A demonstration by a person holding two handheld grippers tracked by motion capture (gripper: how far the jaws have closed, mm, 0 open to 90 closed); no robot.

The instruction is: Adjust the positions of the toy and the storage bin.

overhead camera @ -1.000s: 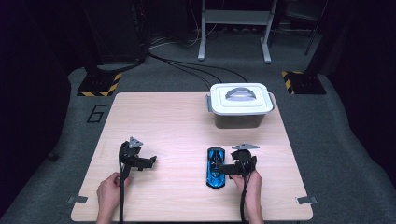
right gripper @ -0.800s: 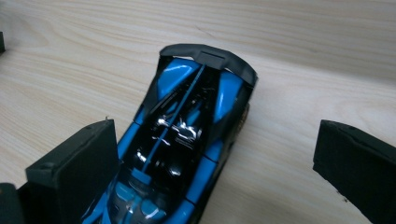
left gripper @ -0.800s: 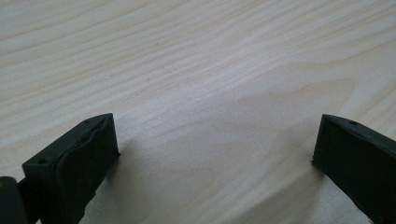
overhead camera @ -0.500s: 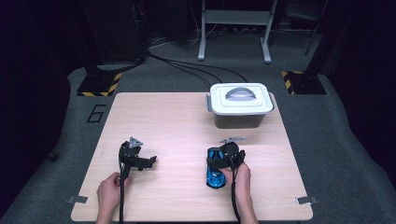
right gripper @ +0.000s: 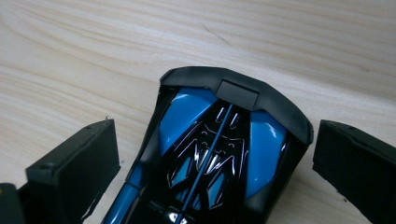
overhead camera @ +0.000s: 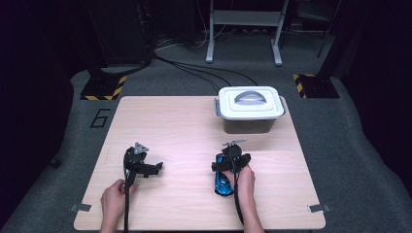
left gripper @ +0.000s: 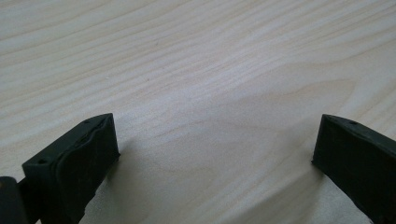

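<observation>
Your right gripper [right gripper: 212,154] has its fingers spread wide, with the blue toy car [right gripper: 219,149] between them on the worktop [overhead camera: 184,126] (not squeezed yet). You must close, then lift. Your left gripper [left gripper: 212,154] waits spread, holding nothing.

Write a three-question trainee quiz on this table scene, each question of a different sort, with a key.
1. True or false: the right gripper has its fingers clamped shut on the blue toy car.
2. What rests on the table beyond the car? A) lidded white box B) a red mug C) a folded towel
3. What lies between the left gripper fingers?

Key: 1 false, they straddle it open. 2 A. 3 Bare wood.
</observation>
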